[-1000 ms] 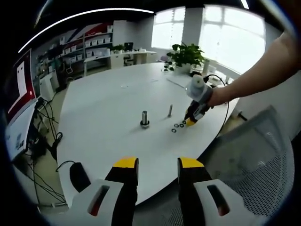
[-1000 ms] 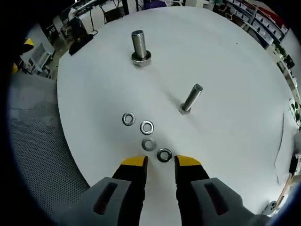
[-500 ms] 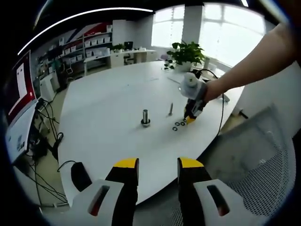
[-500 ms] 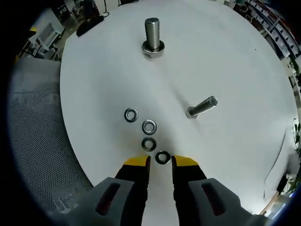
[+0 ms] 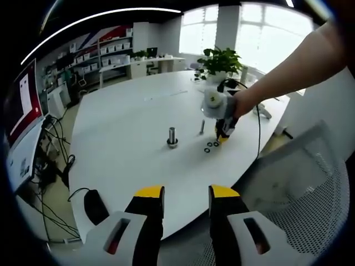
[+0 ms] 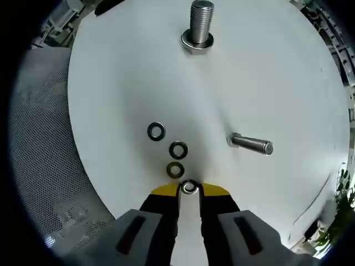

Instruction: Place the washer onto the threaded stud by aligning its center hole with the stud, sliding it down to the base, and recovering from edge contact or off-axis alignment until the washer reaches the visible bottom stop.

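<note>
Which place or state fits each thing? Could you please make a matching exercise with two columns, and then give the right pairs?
Things:
1. nearest washer
2. thick stud
3. thin stud
4. left gripper

Places or states:
A. open, holding nothing, low at the table's near edge
B. between the yellow fingers of the right gripper
C. a nut or washer at its base, far across the table
D. to the right of the washer row

Pairs: 1-B, 2-C, 3-D, 4-A
</note>
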